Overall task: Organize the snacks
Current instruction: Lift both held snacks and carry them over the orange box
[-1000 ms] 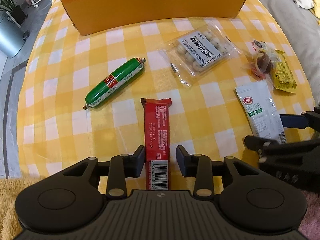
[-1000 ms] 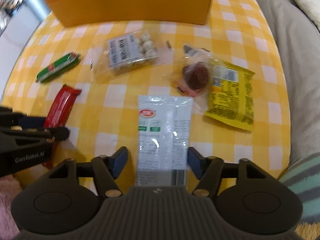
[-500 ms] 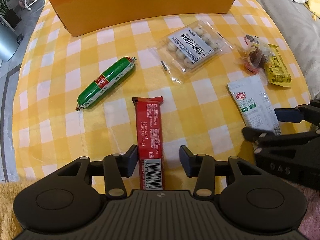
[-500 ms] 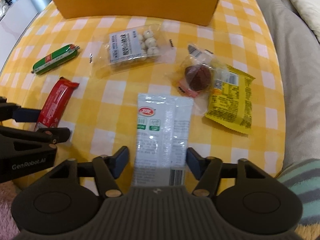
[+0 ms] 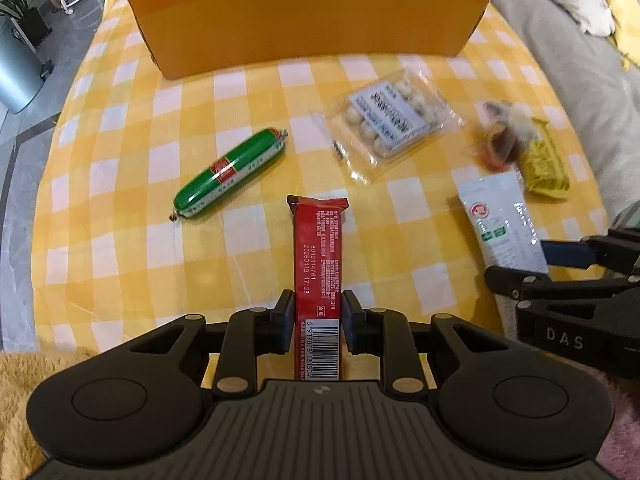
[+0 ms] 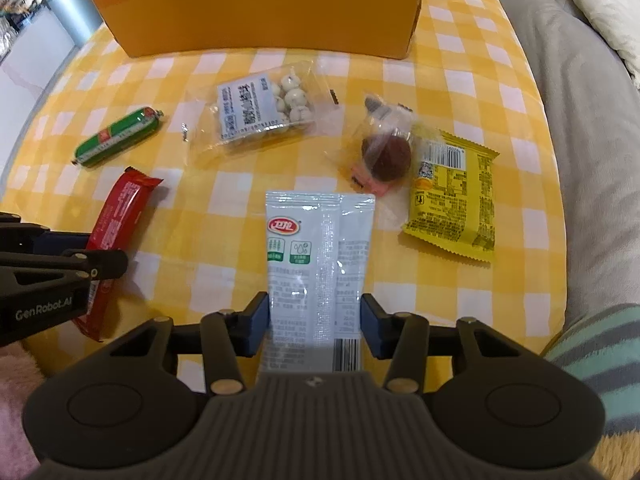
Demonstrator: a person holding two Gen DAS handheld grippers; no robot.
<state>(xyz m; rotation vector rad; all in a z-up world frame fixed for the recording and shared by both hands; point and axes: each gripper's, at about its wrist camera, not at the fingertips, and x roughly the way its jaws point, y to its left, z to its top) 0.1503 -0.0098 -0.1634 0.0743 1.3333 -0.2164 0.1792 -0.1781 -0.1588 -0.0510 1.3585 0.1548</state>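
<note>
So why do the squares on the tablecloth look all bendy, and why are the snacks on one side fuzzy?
Left wrist view: the fisheye lens curves the checked tablecloth; the yellow packet at the right is blurred, while the red bar is sharp. Right wrist view: same bending, sharper overall, with glare on the white packet.

my table: yellow-checked cloth (image 5: 120, 168) | left: grey floor (image 5: 16, 152), potted plant (image 5: 16, 4) | right: grey sofa (image 6: 580, 128)
</note>
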